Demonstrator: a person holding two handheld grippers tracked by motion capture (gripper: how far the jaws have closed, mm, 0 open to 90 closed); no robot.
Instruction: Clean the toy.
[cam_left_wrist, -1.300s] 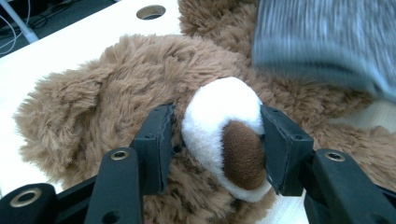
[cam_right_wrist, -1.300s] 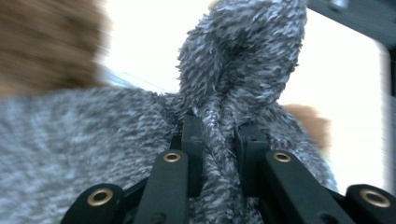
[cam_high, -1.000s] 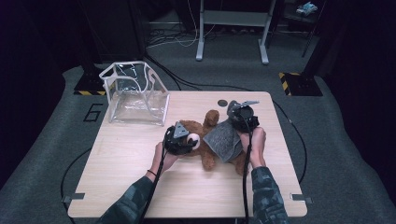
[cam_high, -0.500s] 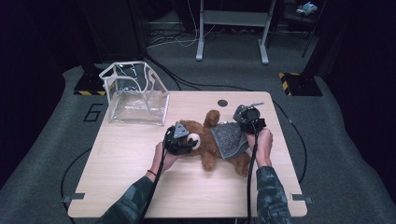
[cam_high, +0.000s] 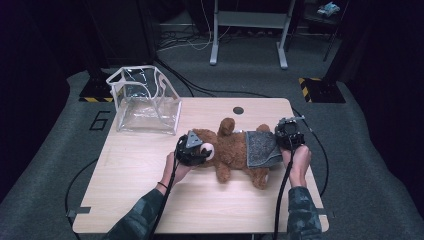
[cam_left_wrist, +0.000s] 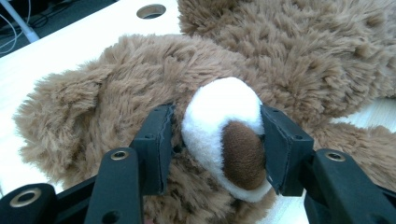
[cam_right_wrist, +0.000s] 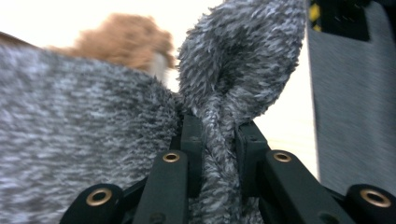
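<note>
A brown teddy bear lies on its back across the middle of the wooden table, head to the left. My left gripper is shut on the bear's white snout; both pads press its sides. A grey fuzzy cloth covers the bear's lower body. At the cloth's right edge my right gripper is shut on a pinched fold of the grey cloth, and brown fur shows beyond it.
A clear plastic box with a white frame stands at the table's back left. A round cable hole sits near the far edge. Cables trail from both grippers over the front edge. Dark floor and a metal stand lie beyond.
My right gripper has drawn the grey cloth rightward and a little down, spreading it flatter over the bear's lower body. The left gripper and the bear's head have stayed in place.
</note>
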